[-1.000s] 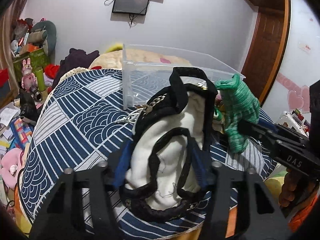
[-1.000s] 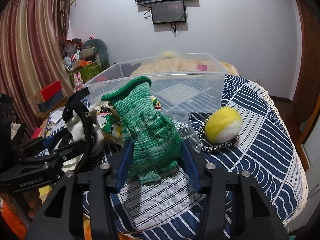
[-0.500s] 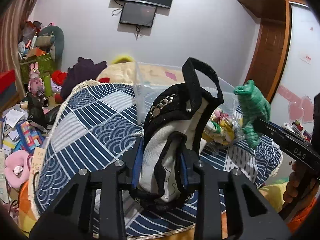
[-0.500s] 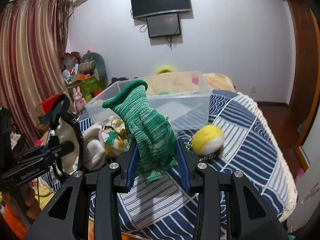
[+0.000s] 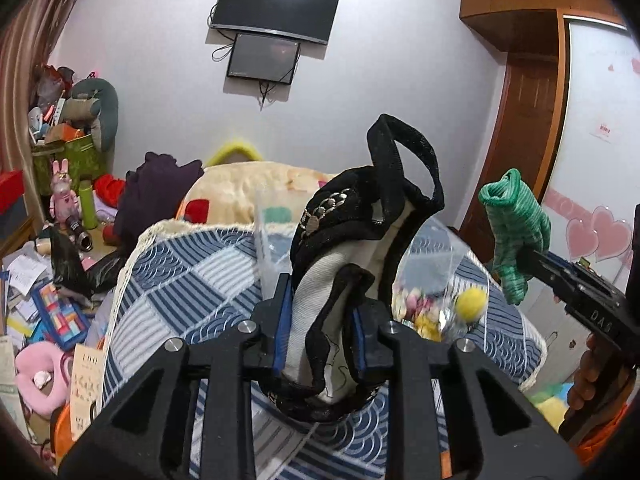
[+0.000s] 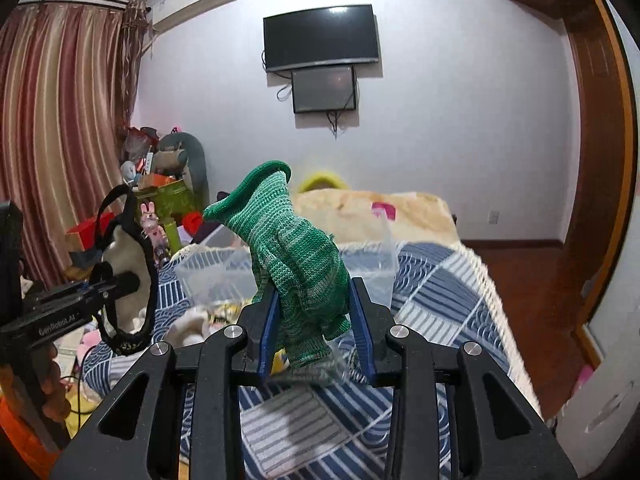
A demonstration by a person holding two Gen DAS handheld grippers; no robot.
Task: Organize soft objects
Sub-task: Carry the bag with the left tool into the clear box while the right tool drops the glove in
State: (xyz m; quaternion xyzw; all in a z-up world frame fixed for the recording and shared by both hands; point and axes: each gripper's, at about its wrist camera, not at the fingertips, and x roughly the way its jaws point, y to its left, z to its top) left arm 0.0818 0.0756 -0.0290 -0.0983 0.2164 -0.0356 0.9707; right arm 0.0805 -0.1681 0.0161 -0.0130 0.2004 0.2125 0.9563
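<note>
My left gripper (image 5: 320, 320) is shut on a black and white cloth bag (image 5: 352, 240) with a black handle, held up above the blue patterned table (image 5: 168, 280). The bag also shows in the right wrist view (image 6: 128, 264). My right gripper (image 6: 316, 320) is shut on a green knitted glove (image 6: 292, 260), lifted above the table; the glove shows at the right of the left wrist view (image 5: 516, 232). A clear plastic bin (image 6: 372, 276) stands behind both, partly hidden by the held items.
A yellow pom-pom ball (image 5: 471, 305) and a bag of small soft toys (image 5: 416, 312) lie on the table. A cream blanket (image 5: 256, 196) lies behind. Floor clutter (image 5: 48, 312) is on the left, a wooden door (image 5: 524, 132) on the right.
Both grippers have risen, lifting the cloth bag and the green glove well off the table. The bin and the table now sit lower and farther in both views.
</note>
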